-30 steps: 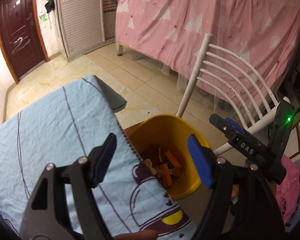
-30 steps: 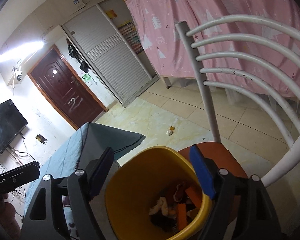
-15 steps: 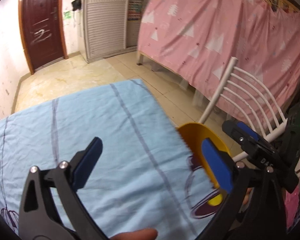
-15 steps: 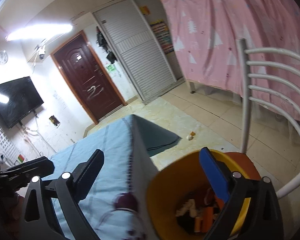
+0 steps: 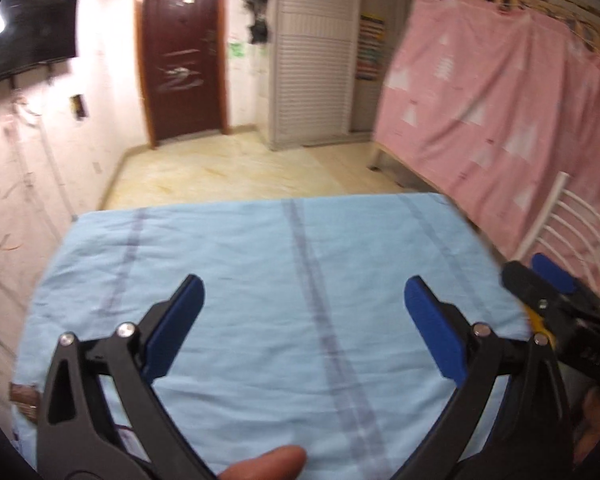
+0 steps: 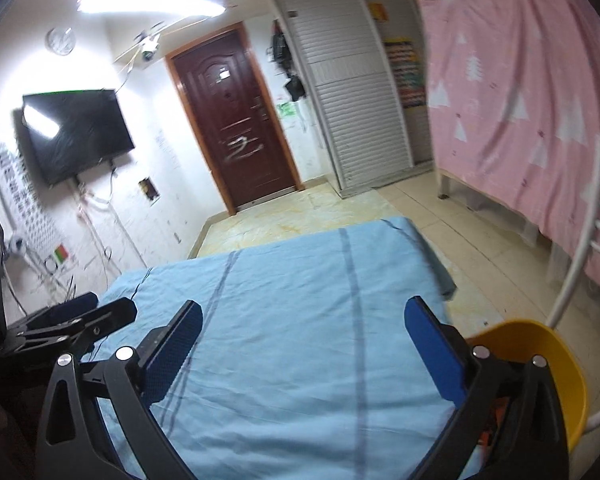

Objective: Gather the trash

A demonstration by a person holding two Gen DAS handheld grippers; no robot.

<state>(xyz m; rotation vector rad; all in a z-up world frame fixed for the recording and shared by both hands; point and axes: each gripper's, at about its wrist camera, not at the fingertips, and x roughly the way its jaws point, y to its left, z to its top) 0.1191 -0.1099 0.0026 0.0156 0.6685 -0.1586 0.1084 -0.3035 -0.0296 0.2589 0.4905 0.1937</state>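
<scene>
Both wrist views have swung away from the yellow bin and now face the blue striped tablecloth (image 5: pixel 284 300) and the room beyond. A second ago each camera looked down into the bin, where orange and pale scraps lay at the bottom. Now the left wrist view shows only cloth, with no bin visible apart from a yellow sliver behind the other tool at the right edge.

Left to right in the left wrist view: the left gripper (image 5: pixel 302 322) hangs above the near part of the cloth, jaws spread wide and holding nothing; a fingertip of the operator shows at the bottom edge. The right gripper (image 5: pixel 548 294) enters at the table's right edge, in front of the white chair (image 5: pixel 580 232).

In the right wrist view the right gripper (image 6: pixel 302 338) is likewise wide apart and empty over the cloth. The yellow bin (image 6: pixel 540 344) sits off the table's right edge, beside the chair back, partly hidden behind the right finger; a trace of orange shows inside it.

No loose trash is visible on the cloth in either view. Judgement: the drop into the bin appears finished, and both tools are turning back to scan the table. Motion blur limits fine detail.
</scene>
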